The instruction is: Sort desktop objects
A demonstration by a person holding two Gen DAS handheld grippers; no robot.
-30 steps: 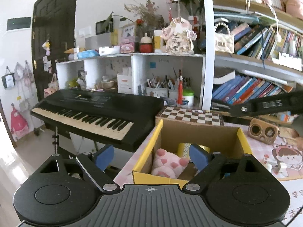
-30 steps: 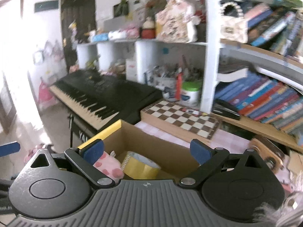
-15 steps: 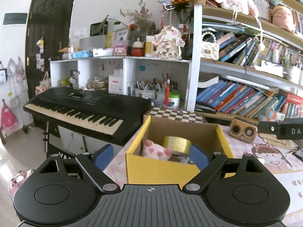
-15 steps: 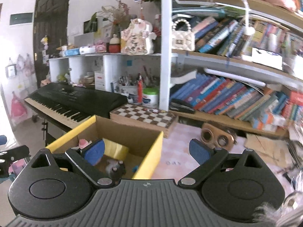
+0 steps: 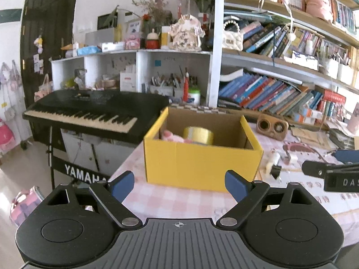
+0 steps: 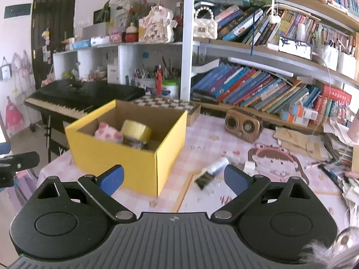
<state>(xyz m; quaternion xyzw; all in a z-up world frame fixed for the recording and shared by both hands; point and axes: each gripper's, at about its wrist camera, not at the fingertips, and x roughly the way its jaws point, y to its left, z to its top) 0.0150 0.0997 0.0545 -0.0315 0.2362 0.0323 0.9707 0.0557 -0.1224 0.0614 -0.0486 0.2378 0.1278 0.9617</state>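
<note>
- The left hand-held gripper [image 5: 179, 185] hovers with its jaws spread wide and nothing between them, low over the near edge of the tabletop [image 5: 179, 201], facing the near wall of the yellow box [image 5: 202, 163].
- The right hand-held gripper [image 6: 174, 178] is likewise wide open and empty, above the tabletop to the right of the box, near its right-hand corner.
- The box already holds a pink plush [image 6: 108, 133], a roll of yellow tape [image 6: 136, 130] and a small jar-like item that is too blurred to name.
- Judging by this, the step in hand is a reach for the next loose item, with both grippers free.
- The closest candidates lie just beyond the right gripper: a white bottle [image 6: 216, 165] on its side, a dark brush-like piece [image 6: 203, 180] touching or just beside it, and a small white block [image 6: 249, 165] nearby.
- The next move likely calls for lowering the right gripper over the bottle with the fingers across its width, since a round body may roll away.
- Open room: bare tabletop lies between the box and these items, so the approach looks clear.
- Edges to mind: the box's right wall, the near tabletop edge below both grippers, and cluttered papers [image 6: 298, 141] at the far right.
- A keyboard [image 5: 89, 114] stands off the tabletop to the left, beside the box.
</note>
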